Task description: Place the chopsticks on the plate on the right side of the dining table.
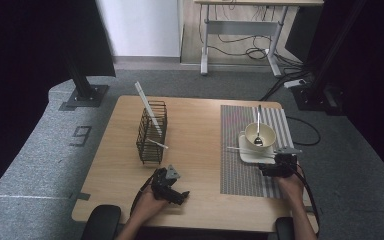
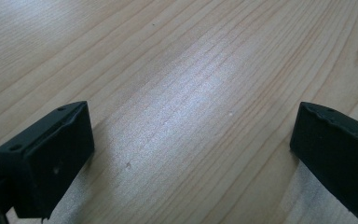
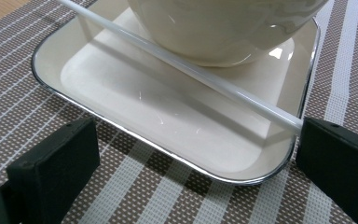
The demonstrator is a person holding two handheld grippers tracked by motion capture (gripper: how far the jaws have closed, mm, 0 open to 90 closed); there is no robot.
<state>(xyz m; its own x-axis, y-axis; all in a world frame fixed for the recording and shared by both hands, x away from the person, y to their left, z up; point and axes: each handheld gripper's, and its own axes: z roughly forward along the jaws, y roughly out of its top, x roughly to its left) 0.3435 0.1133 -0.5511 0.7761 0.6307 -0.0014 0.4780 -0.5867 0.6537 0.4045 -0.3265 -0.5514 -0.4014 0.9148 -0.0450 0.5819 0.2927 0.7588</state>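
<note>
A cream bowl with a metal spoon in it stands on a square white plate. A thin white stick lies across the plate in front of the bowl. My right gripper is open just before the plate's near edge, low over the striped placemat. The stick's end reaches the right jaw's tip. My left gripper is open, low over bare wood near the front edge, nothing between its jaws.
A black wire basket stands left of centre on the wooden table. It holds a long white stick, and a shorter one pokes out of its side. Black stands and cables lie on the floor beyond.
</note>
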